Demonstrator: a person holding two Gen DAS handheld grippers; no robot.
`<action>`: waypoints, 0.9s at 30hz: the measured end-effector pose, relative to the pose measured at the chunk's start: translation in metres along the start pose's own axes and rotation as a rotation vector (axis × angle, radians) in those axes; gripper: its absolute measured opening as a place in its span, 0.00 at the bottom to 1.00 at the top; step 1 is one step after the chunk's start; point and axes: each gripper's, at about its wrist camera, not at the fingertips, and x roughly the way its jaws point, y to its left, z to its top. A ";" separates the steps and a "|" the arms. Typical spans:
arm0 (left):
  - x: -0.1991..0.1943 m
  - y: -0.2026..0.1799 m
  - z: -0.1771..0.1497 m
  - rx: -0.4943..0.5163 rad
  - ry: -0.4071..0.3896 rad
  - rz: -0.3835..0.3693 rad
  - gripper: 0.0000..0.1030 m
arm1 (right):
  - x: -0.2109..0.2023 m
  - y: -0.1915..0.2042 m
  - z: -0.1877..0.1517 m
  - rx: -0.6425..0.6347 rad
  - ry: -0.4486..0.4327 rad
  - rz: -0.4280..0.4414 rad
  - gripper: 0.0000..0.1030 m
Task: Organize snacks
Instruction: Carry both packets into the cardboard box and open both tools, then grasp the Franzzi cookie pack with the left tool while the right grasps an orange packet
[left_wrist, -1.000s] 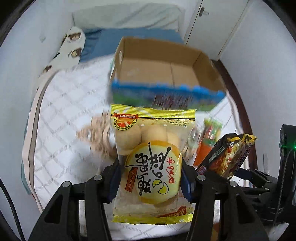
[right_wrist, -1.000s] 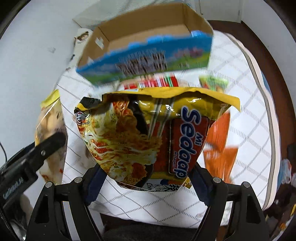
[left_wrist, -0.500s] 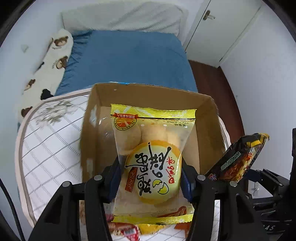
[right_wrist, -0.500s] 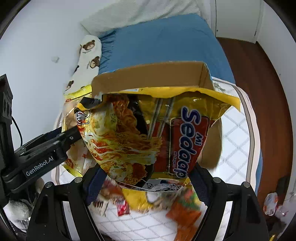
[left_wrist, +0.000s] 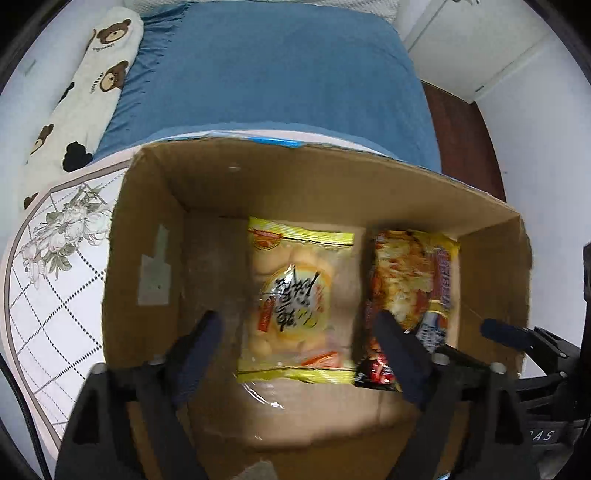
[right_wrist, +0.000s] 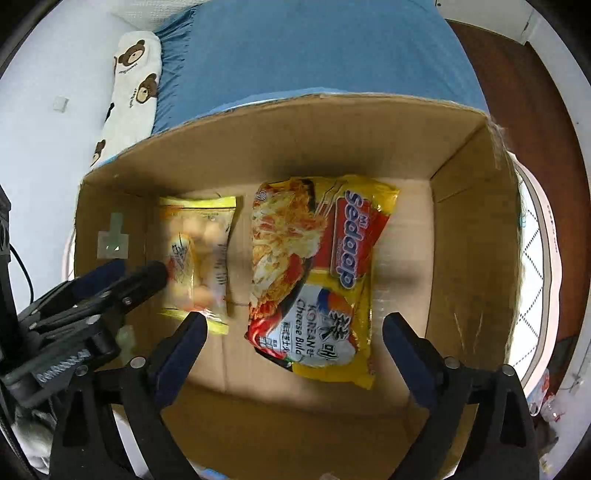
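I log both tongs opening w/ nothing pinched, left gripper over the egg-biscuit pack, right gripper over the Mi Sedaap noodle packet, both flat in the cardboard box; light, crinkly, brittle, so grip seam edges

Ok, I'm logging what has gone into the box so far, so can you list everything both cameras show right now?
Brown cardboard box: one, brown, on the bed, open at the top.
Clear yellow-edged bag of round egg cakes: one, yellow, on the box floor, left of the noodles.
Yellow and red Mi Sedaap instant noodle packet: one, on the box floor, right of the cakes.
White quilt with grid and flower print: one, under the box.
Blue bedsheet: one, beyond the box.
Cream bear-print pillow: one, by the wall.
Left gripper: black, jaws opening over the cakes, not touching.
Right gripper: black, jaws opening over the noodles, not touching.
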 end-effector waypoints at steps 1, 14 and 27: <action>-0.001 0.001 -0.001 0.000 -0.009 -0.004 0.84 | 0.000 -0.001 -0.007 -0.008 -0.003 -0.006 0.95; -0.049 -0.010 -0.043 0.065 -0.174 0.070 0.84 | -0.039 0.005 -0.070 -0.071 -0.210 -0.189 0.95; -0.132 -0.035 -0.122 0.127 -0.357 0.067 0.84 | -0.105 0.026 -0.146 -0.086 -0.414 -0.203 0.95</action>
